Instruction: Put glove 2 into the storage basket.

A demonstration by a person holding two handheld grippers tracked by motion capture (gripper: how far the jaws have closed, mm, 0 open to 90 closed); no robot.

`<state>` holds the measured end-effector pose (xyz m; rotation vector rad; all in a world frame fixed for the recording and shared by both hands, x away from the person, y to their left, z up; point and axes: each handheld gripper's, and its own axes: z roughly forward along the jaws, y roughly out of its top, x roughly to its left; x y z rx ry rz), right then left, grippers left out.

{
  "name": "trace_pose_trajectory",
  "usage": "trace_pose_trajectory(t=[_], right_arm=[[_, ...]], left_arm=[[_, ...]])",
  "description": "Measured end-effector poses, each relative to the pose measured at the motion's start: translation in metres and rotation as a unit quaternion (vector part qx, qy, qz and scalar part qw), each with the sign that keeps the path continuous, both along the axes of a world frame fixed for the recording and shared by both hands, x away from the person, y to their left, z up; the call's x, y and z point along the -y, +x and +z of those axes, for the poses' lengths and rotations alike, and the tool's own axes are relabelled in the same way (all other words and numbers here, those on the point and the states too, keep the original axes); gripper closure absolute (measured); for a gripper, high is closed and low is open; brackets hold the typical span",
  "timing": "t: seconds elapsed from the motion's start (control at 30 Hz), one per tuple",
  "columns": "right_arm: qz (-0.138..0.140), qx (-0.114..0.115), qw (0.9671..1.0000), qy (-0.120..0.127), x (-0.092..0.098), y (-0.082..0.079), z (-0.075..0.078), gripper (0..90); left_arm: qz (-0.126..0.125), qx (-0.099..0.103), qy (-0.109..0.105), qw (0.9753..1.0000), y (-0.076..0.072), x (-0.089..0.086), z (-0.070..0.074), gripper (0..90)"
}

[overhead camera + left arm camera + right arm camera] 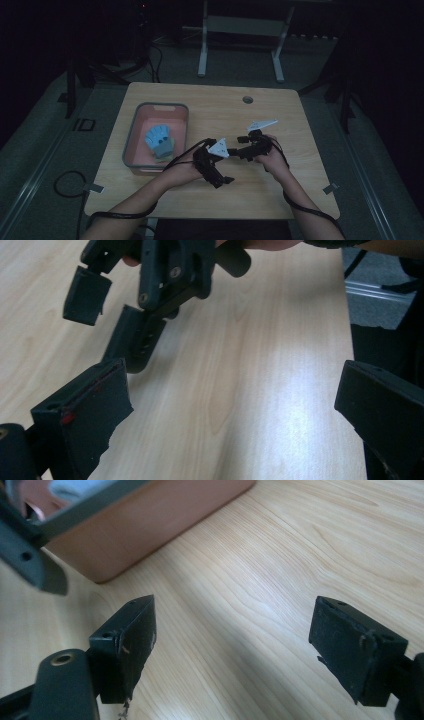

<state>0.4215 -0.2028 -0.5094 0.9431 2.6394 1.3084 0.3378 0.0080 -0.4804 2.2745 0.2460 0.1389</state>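
Note:
My left gripper (222, 179) is held just above the middle of the wooden table (280, 195), and its jaws (235, 405) stand wide open over bare wood. My right gripper (240, 149) sits close beside it, angled toward the left, also open with nothing between its jaws (235, 640). The left gripper view has the right gripper (107, 320) ahead at the top, its black jaws apart. A pink bin (131, 145) with a grey rim stands on the left of the table. A blue and grey cloth item (159, 140) lies inside it.
The bin's pink wall (150, 525) is near, ahead of the right gripper. A grey plate (30, 555) juts in at the left of the right gripper view. A round hole (247, 99) sits at the table's far edge. Cables trail off the front edge.

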Motion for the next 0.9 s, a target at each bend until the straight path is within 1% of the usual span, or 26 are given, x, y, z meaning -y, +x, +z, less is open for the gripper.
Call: trace_pose_trajectory(t=[0.1, 0.13, 0.23, 0.33, 0.37, 0.47, 0.63, 0.7, 0.77, 0.8, 0.83, 0.9], right_arm=[[-0.003, -0.002, 1.0000, 0.002, 0.005, -0.003, -0.005, 19.0], [-0.004, -0.003, 1.0000, 0.001, 0.005, -0.005, -0.007, 19.0], [-0.002, -0.003, 1.0000, -0.004, 0.007, -0.007, -0.011, 19.0], [-0.003, -0.003, 1.0000, -0.004, 0.008, -0.010, -0.014, 19.0], [-0.003, -0.002, 1.0000, -0.003, 0.008, -0.010, -0.015, 19.0], [-0.005, -0.005, 1.0000, -0.003, 0.009, -0.011, -0.019, 19.0], [-0.005, -0.006, 1.0000, 0.001, 0.011, -0.014, -0.025, 19.1], [-0.005, -0.005, 1.0000, 0.000, 0.011, -0.015, -0.027, 19.1], [-0.005, -0.004, 1.0000, 0.002, 0.012, -0.016, -0.029, 19.1], [-0.005, -0.004, 1.0000, 0.002, 0.012, -0.017, -0.030, 19.1], [-0.006, -0.003, 1.0000, 0.000, 0.011, -0.018, -0.031, 19.1], [-0.006, 0.000, 1.0000, -0.002, 0.012, -0.019, -0.033, 19.1]], left_arm=[[-0.007, -0.003, 0.001, 1.0000, -0.002, 0.005, -0.007, 1.6], [-0.010, -0.003, 0.004, 0.9999, -0.003, 0.007, -0.009, 1.6], [-0.014, -0.010, 0.006, 0.9998, -0.004, 0.012, -0.017, 1.6], [-0.020, -0.009, 0.009, 0.9997, -0.005, 0.015, -0.023, 1.6], [-0.020, -0.012, 0.005, 0.9997, -0.006, 0.016, -0.025, 1.6], [-0.021, -0.016, 0.006, 0.9996, -0.006, 0.017, -0.033, 1.6], [-0.022, -0.015, 0.004, 0.9996, -0.006, 0.019, -0.045, 1.6], [-0.023, -0.013, 0.008, 0.9996, -0.005, 0.020, -0.048, 1.6], [-0.022, -0.014, 0.004, 0.9996, -0.005, 0.022, -0.052, 1.6], [-0.022, -0.013, 0.006, 0.9997, -0.005, 0.022, -0.053, 1.6], [-0.023, -0.010, 0.008, 0.9997, -0.005, 0.023, -0.055, 1.6], [-0.022, -0.009, 0.008, 0.9997, -0.006, 0.024, -0.057, 1.6]])
